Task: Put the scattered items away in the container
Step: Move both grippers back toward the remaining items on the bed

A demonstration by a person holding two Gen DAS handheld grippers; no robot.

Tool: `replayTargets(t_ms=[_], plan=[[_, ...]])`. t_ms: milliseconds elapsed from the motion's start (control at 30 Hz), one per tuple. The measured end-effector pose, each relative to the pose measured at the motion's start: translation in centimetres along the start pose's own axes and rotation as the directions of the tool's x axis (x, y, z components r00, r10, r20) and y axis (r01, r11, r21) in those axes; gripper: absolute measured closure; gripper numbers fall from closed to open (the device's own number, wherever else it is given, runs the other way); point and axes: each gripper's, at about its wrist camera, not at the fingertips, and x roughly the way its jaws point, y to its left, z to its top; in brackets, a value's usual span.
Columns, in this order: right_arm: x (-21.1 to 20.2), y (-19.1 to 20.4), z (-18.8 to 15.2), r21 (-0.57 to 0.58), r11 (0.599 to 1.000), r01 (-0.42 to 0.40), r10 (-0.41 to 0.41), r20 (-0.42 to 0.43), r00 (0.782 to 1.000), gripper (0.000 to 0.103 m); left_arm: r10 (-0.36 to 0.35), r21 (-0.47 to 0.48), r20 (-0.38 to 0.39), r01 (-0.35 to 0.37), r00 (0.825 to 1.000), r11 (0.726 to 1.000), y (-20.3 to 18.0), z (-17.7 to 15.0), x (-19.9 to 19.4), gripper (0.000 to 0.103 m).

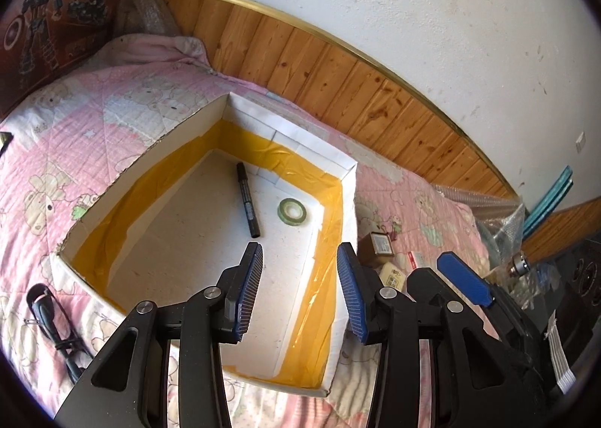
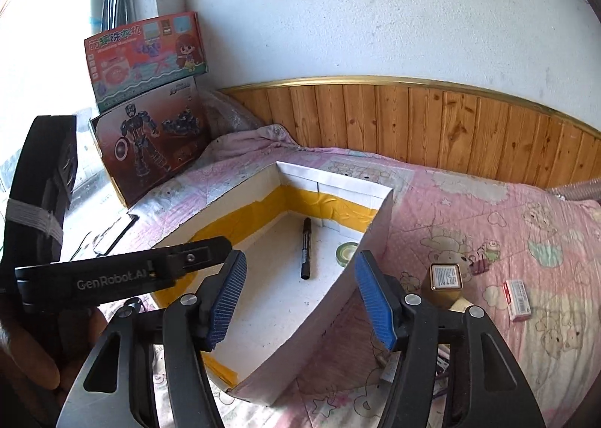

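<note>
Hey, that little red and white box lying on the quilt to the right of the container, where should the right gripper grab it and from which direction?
Probably from above, the right gripper closing across the narrow width of the red and white box. It lies flat on the quilt, so only its top and edges are reachable; its long sides look parallel and clear of the gold box.

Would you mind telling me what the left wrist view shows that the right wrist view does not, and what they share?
Only the left wrist view shows the black cable on the quilt beside the box, and the open left gripper head-on. Only the right wrist view shows the pink toy carton against the wall and the red-and-white packet in full. Both show the white box, with the black marker and green tape roll inside, and the open right gripper.
</note>
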Motion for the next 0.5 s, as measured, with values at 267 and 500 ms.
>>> replayTargets(t_ms=[267, 500], plan=[[-2.4, -2.1, 0.7, 0.088, 0.996, 0.019, -0.020, 0.004, 1.000, 0.039, -0.024, 0.036, -0.040, 0.025, 0.999, 0.999, -4.5, 1.1, -1.2, 0.059], [-4.0, -4.9, 1.1, 0.181, 0.982, 0.051, -0.055, 0.015, 0.998, 0.035, -0.110, 0.142, -0.066, 0.118, 0.992, 0.983, -11.2, 2.0, -1.1, 0.059]])
